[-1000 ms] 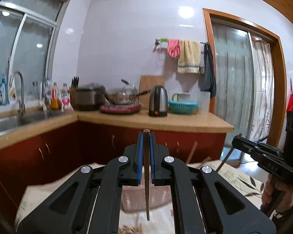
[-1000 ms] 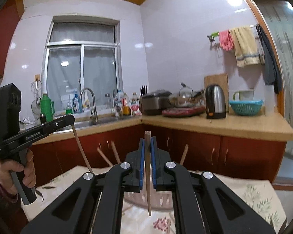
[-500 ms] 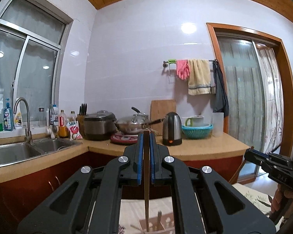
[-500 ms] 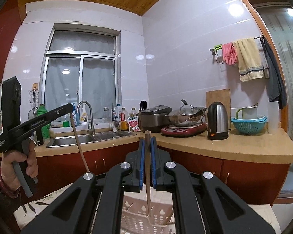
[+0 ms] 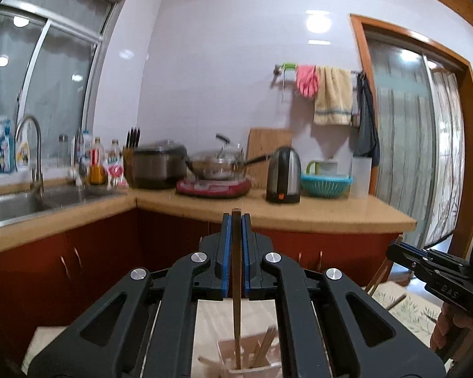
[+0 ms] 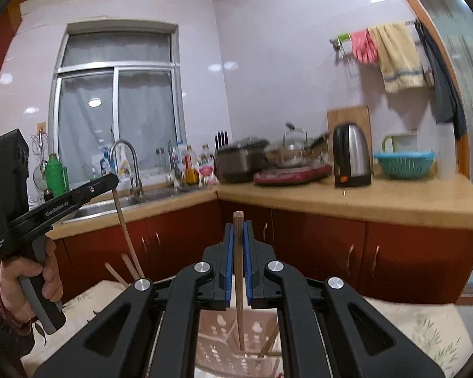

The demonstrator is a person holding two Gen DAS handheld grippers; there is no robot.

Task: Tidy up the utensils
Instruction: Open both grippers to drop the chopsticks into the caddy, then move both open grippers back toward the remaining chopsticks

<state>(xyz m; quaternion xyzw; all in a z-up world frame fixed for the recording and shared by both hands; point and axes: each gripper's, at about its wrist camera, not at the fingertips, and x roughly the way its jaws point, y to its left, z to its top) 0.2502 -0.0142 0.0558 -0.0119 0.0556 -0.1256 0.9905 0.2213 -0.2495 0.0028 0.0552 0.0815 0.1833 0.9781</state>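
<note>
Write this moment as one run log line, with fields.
left gripper: shut on chopstick | right gripper: shut on chopstick | holder: below both

Matt black plastic on each hand-held gripper, with blue rubbery pads and bright metal pivot screws. Plain brown wood for the chopstick clamped in the left one and the chopstick in the right. Pale perforated plastic for the basket below. Smooth tan top on the far desk, glossy red-brown cabinet doors under it. Brushed steel sink far left, shiny steel kettle, teal plastic colander. Glossy white wall tiles. Soft cloth towel, pink rubber glove. Printed cloth over the near table.
</note>
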